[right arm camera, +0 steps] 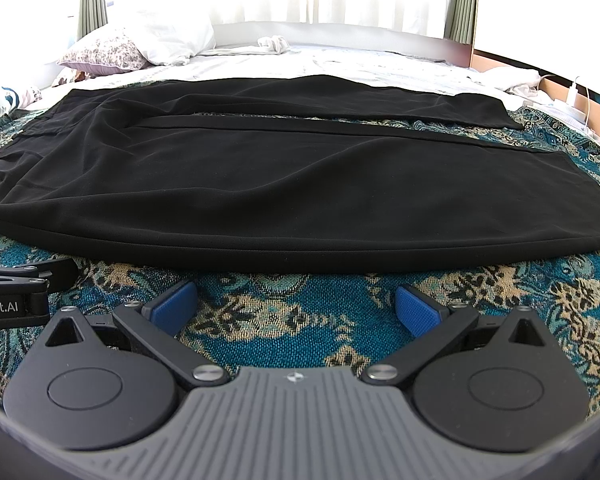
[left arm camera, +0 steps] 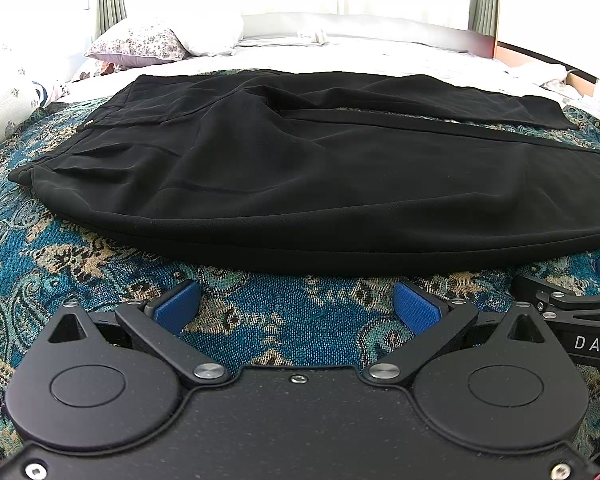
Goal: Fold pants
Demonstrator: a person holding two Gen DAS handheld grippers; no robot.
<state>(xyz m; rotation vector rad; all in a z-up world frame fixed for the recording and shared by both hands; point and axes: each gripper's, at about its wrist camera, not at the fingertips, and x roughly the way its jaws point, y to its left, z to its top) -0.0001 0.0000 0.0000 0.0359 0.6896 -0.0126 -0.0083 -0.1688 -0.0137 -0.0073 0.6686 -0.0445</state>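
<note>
Spread fingers [left arm camera: 416, 310] face pants [left arm camera: 300, 184]; only left view shows waistband [left arm camera: 84, 128].

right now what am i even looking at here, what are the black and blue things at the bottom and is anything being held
Each picture comes from a camera mounted on a hand-held gripper, looking forward along its two fingers. A person holds one in each hand; there is no robot arm.

The left gripper fills the bottom of the left wrist view, and the right gripper fills the bottom of the right wrist view. The blue pads are the fingertips. Both grippers are open and hold nothing. Each also shows at the edge of the other's picture, so they sit side by side.

Ahead lie black pants, spread flat on a blue patterned blanket over a bed, waistband to the left, legs to the right. A floral pillow lies further back.
</note>
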